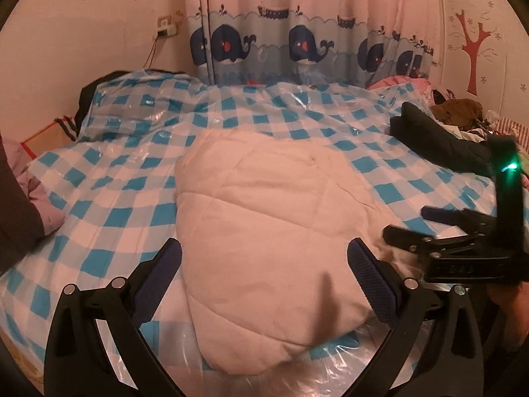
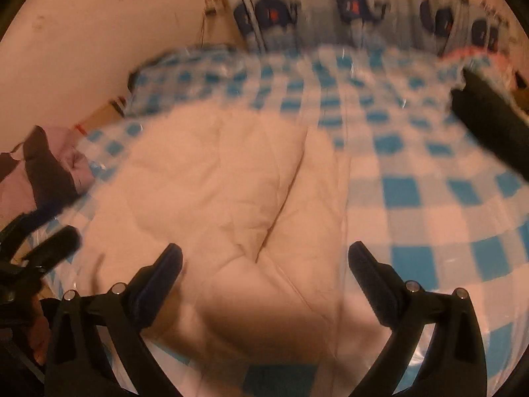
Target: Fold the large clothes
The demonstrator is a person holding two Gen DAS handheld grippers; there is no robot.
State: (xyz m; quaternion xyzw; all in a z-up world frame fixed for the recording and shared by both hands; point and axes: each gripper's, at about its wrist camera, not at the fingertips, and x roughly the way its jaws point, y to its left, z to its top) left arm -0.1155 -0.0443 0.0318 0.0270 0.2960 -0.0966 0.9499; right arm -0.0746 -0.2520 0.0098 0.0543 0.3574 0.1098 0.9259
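- Covering the bed [image 1: 109,198] is a blue-and-white checked sheet under clear plastic film; it fills most of both views.
- Curtain [image 1: 297,43], printed with whales and boats, hangs along the far edge of the bed.
- Quilt [image 1: 264,218], cream and stitched in panels, lies folded in a bundle near the middle of the near edge of the bed, on the plastic film. A fold ridge runs across its top in the right wrist view [image 2: 231,198].
- Dark garment [image 1: 436,139] lies near the far right corner of the bed, well apart from the quilt.
- Left gripper [image 1: 264,264]: jaws spread wide, holding nothing, poised over the near part of the quilt.
- Right gripper [image 2: 264,266]: jaws spread wide, holding nothing, over the quilt's near right part. The right wrist view is blurred.
- Contact between fingertips and quilt cannot be determined.
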